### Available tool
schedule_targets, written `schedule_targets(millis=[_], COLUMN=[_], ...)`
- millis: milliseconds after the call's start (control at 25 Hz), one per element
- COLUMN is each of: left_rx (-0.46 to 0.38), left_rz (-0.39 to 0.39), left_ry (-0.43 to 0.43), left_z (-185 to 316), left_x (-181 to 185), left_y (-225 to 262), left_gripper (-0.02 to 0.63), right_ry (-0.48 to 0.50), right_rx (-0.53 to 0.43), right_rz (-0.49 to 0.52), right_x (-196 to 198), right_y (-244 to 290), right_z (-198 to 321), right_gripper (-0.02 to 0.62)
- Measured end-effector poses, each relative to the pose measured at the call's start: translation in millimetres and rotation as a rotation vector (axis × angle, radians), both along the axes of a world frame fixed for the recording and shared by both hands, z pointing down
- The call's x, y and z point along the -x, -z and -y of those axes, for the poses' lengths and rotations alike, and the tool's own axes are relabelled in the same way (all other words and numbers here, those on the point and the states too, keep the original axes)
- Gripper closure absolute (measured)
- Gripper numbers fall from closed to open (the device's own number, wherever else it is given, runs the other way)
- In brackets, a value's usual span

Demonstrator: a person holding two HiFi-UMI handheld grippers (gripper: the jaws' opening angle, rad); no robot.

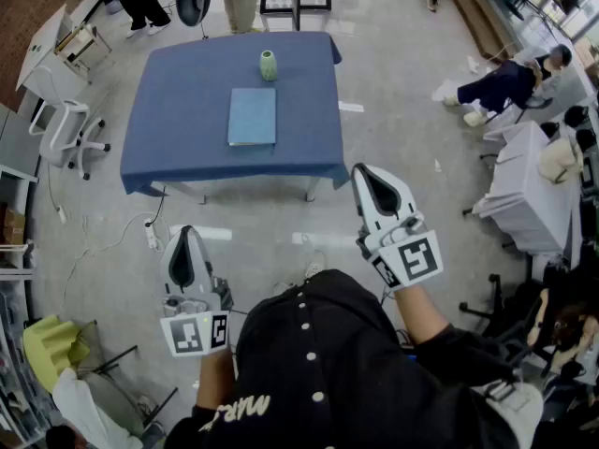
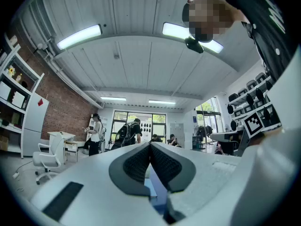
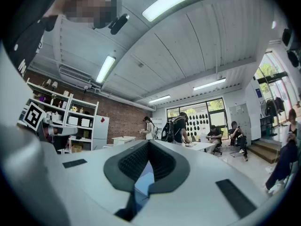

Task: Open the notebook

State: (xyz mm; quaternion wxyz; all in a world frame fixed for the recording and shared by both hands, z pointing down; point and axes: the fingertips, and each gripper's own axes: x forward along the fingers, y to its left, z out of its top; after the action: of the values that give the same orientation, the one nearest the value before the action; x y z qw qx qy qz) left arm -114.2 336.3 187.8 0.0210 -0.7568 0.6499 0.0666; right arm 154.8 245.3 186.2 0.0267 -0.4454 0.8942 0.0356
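A closed light-blue notebook (image 1: pixel 253 116) lies flat in the middle of a table with a dark blue cloth (image 1: pixel 178 129). Both grippers hang in the air well short of the table's near edge, over the floor. My left gripper (image 1: pixel 186 232) is shut with nothing in it, and its dark pads meet in the left gripper view (image 2: pixel 150 149). My right gripper (image 1: pixel 361 170) is also shut and empty, nearer the table's front right corner. Its pads close together in the right gripper view (image 3: pixel 149 146). A thin strip of blue shows below each pair of pads.
A small green vase (image 1: pixel 269 65) stands on the table just beyond the notebook. A white office chair (image 1: pixel 65 135) is left of the table, and a white-covered table (image 1: pixel 533 190) is at the right. A power strip (image 1: pixel 152 237) and cables lie on the floor. People stand and sit around the room.
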Motion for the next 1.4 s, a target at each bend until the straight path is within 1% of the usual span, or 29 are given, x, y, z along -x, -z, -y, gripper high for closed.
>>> schedule_targets(millis=[360, 560, 760, 800, 840, 880, 1040, 1240, 1400], left_rx=[0.002, 0.001, 0.007, 0.008, 0.009, 0.012, 0.025, 0.038, 0.044], left_rz=[0.007, 0.009, 0.01, 0.01, 0.011, 0.013, 0.02, 0.031, 0.03], left_ry=[-0.001, 0.001, 0.008, 0.01, 0.013, 0.017, 0.034, 0.079, 0.123], left_z=[2.1, 5.3, 9.5, 10.8, 12.1, 13.3, 20.1, 30.1, 36.2], left_x=[-1.5, -0.4, -5.6, -6.1, -6.7, -7.6, -16.8, -25.0, -28.6], left_y=[-2.8, -2.5, -3.3, -3.7, -4.3, -5.0, -7.3, -10.2, -14.3], left_gripper=[0.603, 0.603, 0.603, 0.603, 0.603, 0.603, 0.603, 0.603, 0.603], right_ry=[0.009, 0.025, 0.038, 0.042, 0.046, 0.048, 0.063, 0.115, 0.158], right_rx=[0.004, 0.011, 0.006, 0.006, 0.01, 0.016, 0.03, 0.051, 0.069], right_rz=[0.001, 0.067, 0.062, 0.061, 0.06, 0.058, 0.038, 0.039, 0.025], right_x=[2.5, 4.1, 3.4, 4.6, 6.0, 6.4, 1.4, 0.3, 6.0], right_y=[-2.9, -0.9, -2.4, -3.4, -5.3, -7.8, -17.0, -28.1, -39.3], right_z=[2.1, 4.4, 7.3, 9.5, 12.3, 15.3, 26.4, 45.9, 61.9], right_gripper=[0.597, 0.598, 0.602, 0.522, 0.286, 0.193, 0.221, 0.256, 0.256])
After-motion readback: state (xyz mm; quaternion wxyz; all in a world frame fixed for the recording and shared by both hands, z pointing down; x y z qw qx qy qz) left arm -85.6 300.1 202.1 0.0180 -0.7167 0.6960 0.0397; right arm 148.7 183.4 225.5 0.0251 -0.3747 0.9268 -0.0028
